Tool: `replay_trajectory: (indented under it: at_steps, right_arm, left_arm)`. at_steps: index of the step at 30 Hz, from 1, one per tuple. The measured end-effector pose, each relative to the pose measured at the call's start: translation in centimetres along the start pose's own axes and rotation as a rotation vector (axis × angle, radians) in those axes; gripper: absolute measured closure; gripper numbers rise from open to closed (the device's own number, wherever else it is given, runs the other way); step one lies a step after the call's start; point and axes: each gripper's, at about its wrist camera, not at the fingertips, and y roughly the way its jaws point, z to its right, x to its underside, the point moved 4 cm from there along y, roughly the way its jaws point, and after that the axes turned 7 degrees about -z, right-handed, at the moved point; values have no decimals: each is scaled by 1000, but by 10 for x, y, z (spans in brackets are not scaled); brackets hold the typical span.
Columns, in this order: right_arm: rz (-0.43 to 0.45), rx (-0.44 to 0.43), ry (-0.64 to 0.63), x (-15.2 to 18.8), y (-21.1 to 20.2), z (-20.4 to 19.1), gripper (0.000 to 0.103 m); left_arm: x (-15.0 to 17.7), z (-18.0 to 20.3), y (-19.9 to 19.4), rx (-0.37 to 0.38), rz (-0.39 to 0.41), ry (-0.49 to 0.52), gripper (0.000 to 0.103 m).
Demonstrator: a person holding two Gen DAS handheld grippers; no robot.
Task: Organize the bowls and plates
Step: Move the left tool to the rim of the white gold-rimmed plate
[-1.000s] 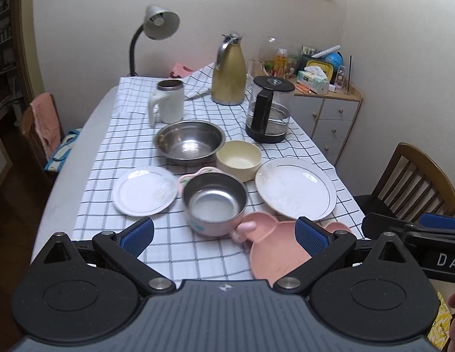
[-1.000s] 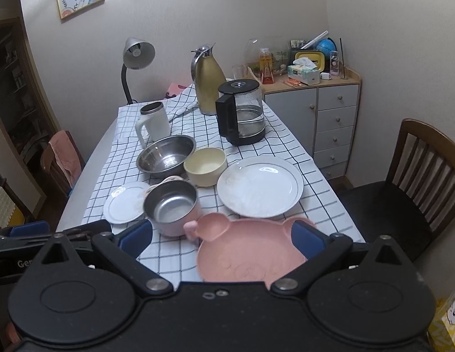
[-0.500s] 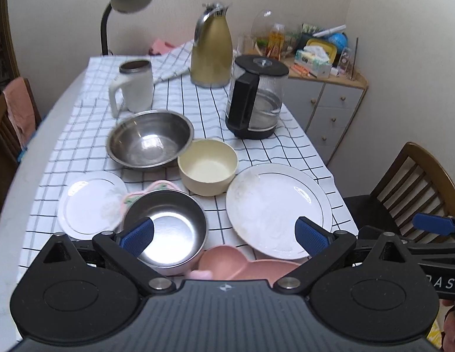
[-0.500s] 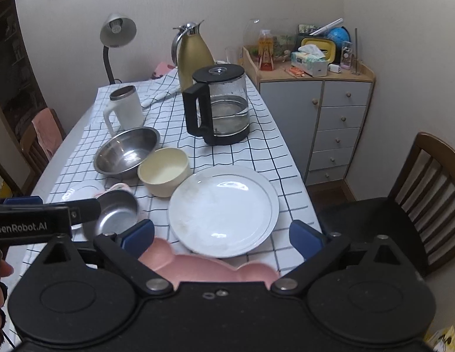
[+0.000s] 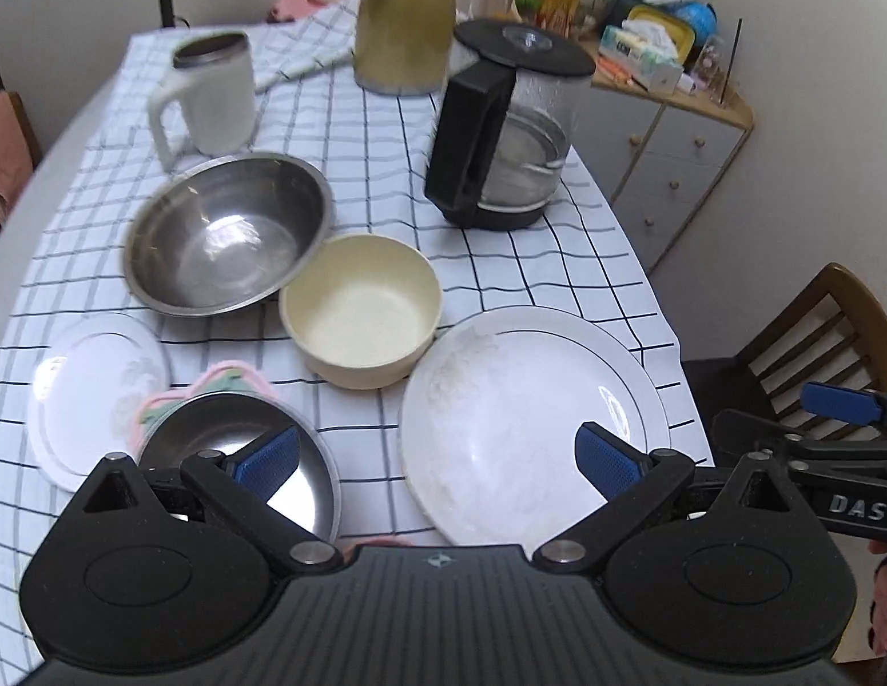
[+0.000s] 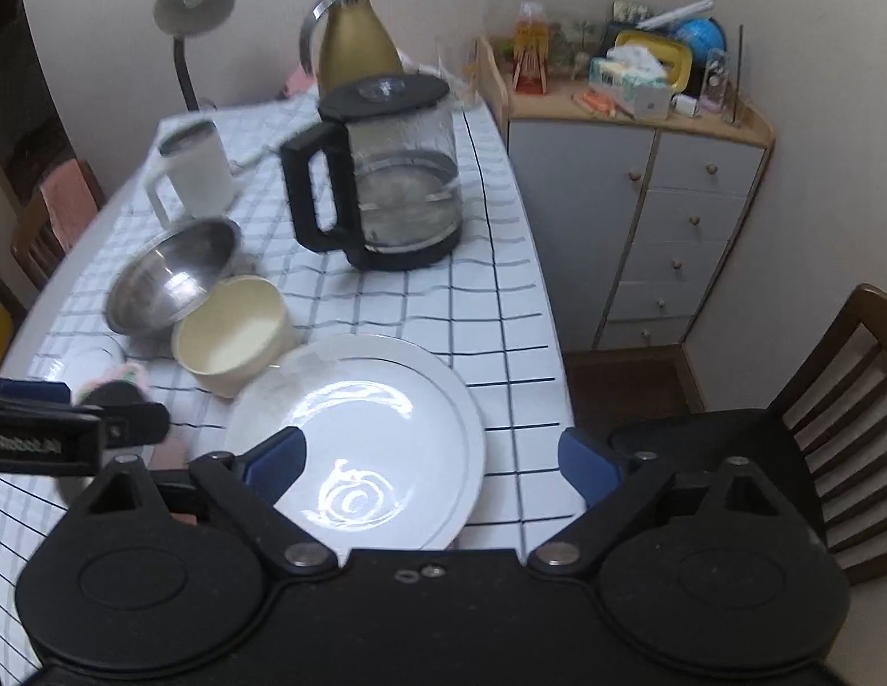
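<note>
A large white plate [image 5: 529, 417] [image 6: 363, 434] lies near the table's right front. A cream bowl [image 5: 360, 308] [image 6: 231, 334] sits behind it, touching a wide steel bowl [image 5: 226, 231] [image 6: 171, 277]. A small white plate [image 5: 94, 389] lies at left. A small steel bowl [image 5: 243, 457] with a pink rim is near the left finger. My left gripper [image 5: 437, 460] is open and empty above the front dishes. My right gripper [image 6: 432, 457] is open and empty above the large plate.
A glass kettle [image 5: 500, 131] [image 6: 386, 171], gold jug [image 5: 403, 17], white mug [image 5: 214, 91] and desk lamp [image 6: 191, 6] stand at the back of the checked cloth. A cabinet [image 6: 672, 217] and wooden chair [image 6: 832, 400] are on the right.
Both grippers have moved forward and lower over the table. The pink pig-shaped plate has slipped out of view under them. Jaws stay open.
</note>
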Motion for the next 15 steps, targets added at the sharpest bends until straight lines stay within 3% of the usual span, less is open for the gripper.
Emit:
replay_trajectory:
  at_steps: [9, 15]
  right_arm:
    - [-154, -44, -1, -22, 72, 33, 24]
    - [-226, -75, -12, -22, 104, 45, 32]
  left_arm:
    - [-22, -3, 49, -4, -92, -57, 5]
    - [-20, -5, 74, -20, -134, -82, 6]
